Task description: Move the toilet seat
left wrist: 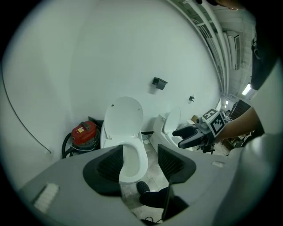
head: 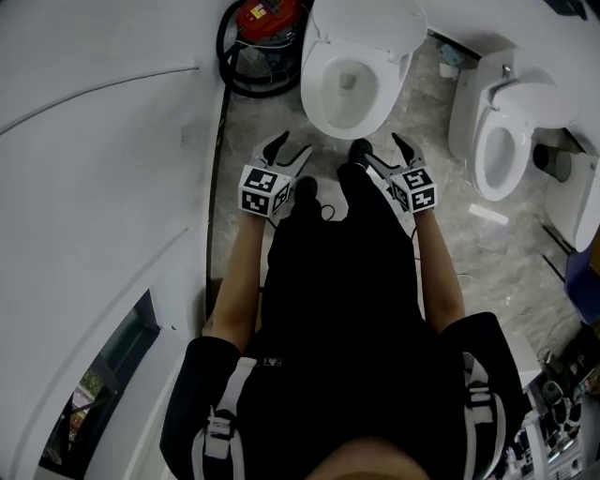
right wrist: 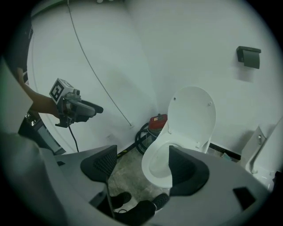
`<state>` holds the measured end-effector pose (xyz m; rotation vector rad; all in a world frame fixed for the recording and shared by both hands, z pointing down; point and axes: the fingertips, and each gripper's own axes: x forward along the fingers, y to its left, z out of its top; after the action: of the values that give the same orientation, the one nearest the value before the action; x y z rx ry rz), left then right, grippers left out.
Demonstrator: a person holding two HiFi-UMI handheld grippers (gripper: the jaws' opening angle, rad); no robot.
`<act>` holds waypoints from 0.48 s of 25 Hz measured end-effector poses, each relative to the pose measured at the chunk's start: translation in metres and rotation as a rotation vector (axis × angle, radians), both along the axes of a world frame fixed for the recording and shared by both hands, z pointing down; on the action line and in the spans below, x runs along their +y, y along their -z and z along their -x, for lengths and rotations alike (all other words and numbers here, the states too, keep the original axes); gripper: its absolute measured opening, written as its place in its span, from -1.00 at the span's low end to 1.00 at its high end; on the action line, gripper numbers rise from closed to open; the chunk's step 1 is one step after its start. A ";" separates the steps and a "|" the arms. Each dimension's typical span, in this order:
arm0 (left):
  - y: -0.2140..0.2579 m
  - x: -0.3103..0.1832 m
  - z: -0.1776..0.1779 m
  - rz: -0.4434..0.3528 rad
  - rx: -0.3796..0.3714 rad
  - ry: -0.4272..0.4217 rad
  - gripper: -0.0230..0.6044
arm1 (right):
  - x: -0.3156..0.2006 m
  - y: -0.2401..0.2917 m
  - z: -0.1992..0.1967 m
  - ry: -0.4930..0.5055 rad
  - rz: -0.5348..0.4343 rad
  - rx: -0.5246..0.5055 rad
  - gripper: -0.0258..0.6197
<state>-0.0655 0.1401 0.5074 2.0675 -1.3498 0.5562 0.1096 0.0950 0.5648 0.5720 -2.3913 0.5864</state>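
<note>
A white toilet (head: 349,89) stands just ahead of me, its lid (head: 370,21) raised against the wall and the bowl open. Short of the bowl's front rim, my left gripper (head: 289,148) is at the left and my right gripper (head: 384,152) at the right; both are open and empty. The left gripper view frames the bowl (left wrist: 133,160) between my left gripper's (left wrist: 139,163) jaws, with the upright lid (left wrist: 125,118) behind and the right gripper (left wrist: 185,136) off to the right. In the right gripper view, the bowl (right wrist: 157,164) lies between my right gripper's (right wrist: 141,167) jaws, below the lid (right wrist: 193,114).
A red vacuum cleaner (head: 267,14) with a black hose sits left of the toilet by the curved white wall (head: 103,159). A second toilet (head: 506,141) stands to the right. My black shoes (head: 359,150) are on the stone floor (head: 487,253) at the bowl's foot.
</note>
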 end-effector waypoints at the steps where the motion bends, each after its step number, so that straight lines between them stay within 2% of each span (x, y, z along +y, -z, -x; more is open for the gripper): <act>1: -0.003 -0.002 -0.002 0.010 -0.005 0.010 -0.15 | -0.003 -0.005 0.000 0.014 0.011 0.000 0.20; 8: -0.027 -0.019 -0.019 0.071 -0.034 0.049 -0.14 | -0.013 -0.053 -0.006 0.103 0.123 0.021 0.18; 12: -0.041 -0.030 -0.024 0.089 -0.022 0.082 -0.14 | -0.010 -0.078 -0.003 0.152 0.170 0.023 0.17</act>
<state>-0.0413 0.1103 0.5487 1.9313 -1.3902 0.5942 0.1128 0.0852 0.6431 0.3191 -2.3105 0.7032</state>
